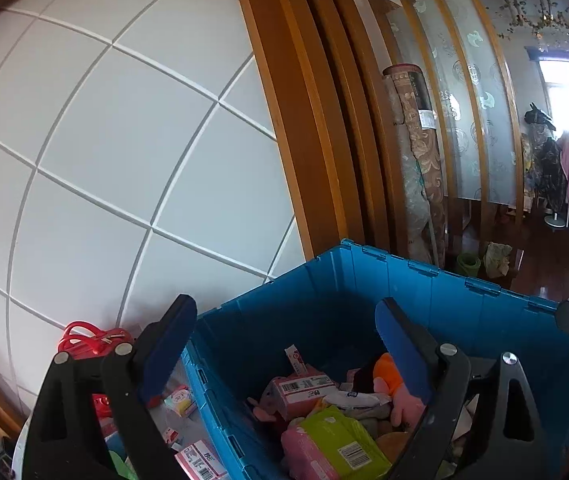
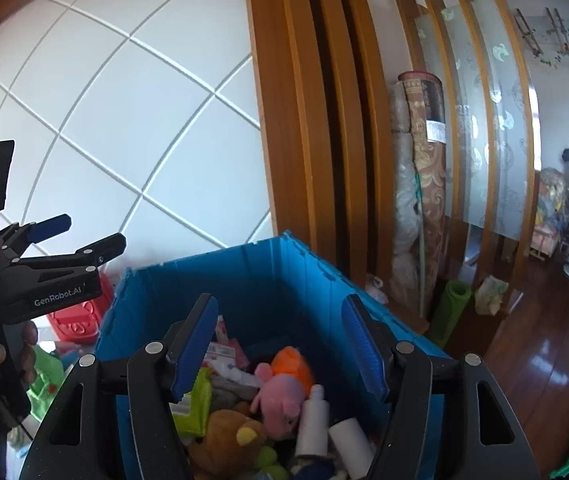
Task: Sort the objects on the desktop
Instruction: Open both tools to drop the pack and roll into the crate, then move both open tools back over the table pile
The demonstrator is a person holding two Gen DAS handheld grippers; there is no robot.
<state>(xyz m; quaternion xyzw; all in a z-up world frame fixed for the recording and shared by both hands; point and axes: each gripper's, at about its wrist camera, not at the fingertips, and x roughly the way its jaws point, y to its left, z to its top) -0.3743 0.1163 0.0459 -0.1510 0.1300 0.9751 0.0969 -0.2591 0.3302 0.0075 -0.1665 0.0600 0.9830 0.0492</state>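
Both grippers were spread wide, empty. Right gripper hung directly above the pink-and-orange plush pig in the blue plastic crate; left gripper straddled the crate's left wall, farther off.

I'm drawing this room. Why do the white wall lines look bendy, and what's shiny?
Left wrist view: the fisheye lens curves the wall lines, and the window glares white. Right wrist view: same bending, plus bright reflections on the wooden floor.
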